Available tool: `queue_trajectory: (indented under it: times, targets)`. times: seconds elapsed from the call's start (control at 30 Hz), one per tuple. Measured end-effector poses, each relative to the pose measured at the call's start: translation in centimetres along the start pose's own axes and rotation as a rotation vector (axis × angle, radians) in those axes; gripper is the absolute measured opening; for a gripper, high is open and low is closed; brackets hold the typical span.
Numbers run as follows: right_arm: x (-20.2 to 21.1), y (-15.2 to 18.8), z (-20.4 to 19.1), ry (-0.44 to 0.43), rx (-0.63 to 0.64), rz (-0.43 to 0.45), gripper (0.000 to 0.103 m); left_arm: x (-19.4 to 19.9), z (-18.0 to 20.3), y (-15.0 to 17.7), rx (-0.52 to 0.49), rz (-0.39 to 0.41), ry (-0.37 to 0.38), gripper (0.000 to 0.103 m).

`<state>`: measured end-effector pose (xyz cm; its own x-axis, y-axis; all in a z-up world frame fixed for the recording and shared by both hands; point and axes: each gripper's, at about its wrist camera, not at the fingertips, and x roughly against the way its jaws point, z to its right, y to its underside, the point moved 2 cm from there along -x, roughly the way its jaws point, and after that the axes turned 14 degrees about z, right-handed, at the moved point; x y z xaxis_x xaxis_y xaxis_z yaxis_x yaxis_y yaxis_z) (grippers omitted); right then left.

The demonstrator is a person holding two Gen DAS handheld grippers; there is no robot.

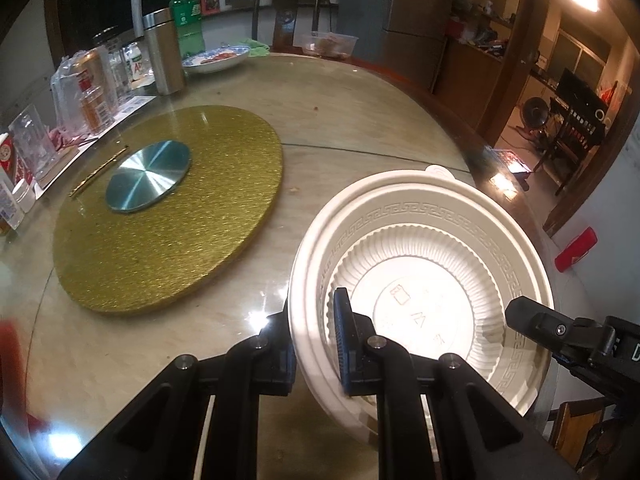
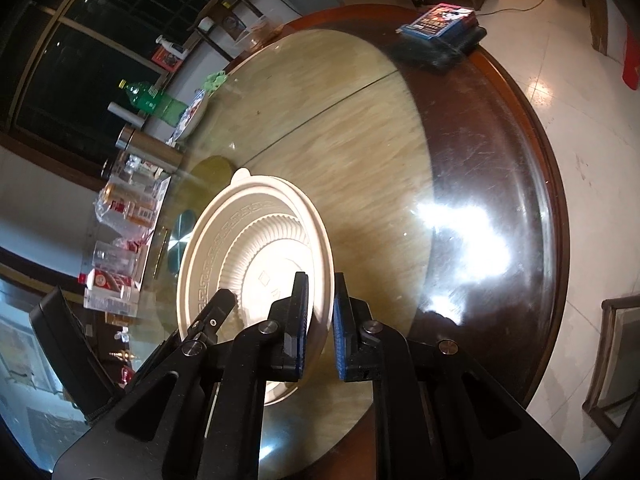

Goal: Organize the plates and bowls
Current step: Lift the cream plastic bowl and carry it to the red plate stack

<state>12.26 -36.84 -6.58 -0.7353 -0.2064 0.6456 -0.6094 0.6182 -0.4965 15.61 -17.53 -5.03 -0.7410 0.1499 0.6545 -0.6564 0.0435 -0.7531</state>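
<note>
A white ribbed plastic bowl with a key-pattern rim is held tilted above the round table. My left gripper is shut on its left rim, one finger inside the bowl and one outside. My right gripper straddles the opposite rim of the same bowl, one finger inside and one outside, with a small gap on the outer side. The right gripper's finger also shows in the left wrist view at the bowl's right rim.
A gold turntable with a metal disc lies on the glass-topped table. Bottles, a steel flask, jars and a blue-patterned dish stand along the far left edge. A book stack sits at the table's far edge.
</note>
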Motion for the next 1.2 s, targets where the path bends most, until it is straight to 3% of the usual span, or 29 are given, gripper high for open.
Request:
queue_trajectory:
  times: [0.3, 1.2]
  targets:
    - [0.4, 1.8, -3.6, 0.001, 0.091, 0.003, 0.011, 2.0, -2.7, 0.0, 0.029, 0.025, -0.026, 0.014]
    - [0.9, 8.2, -14.6, -0.121, 0.276, -0.048, 0.011, 8.8, -12.8, 0.8, 0.13, 0.122, -0.145, 0.014]
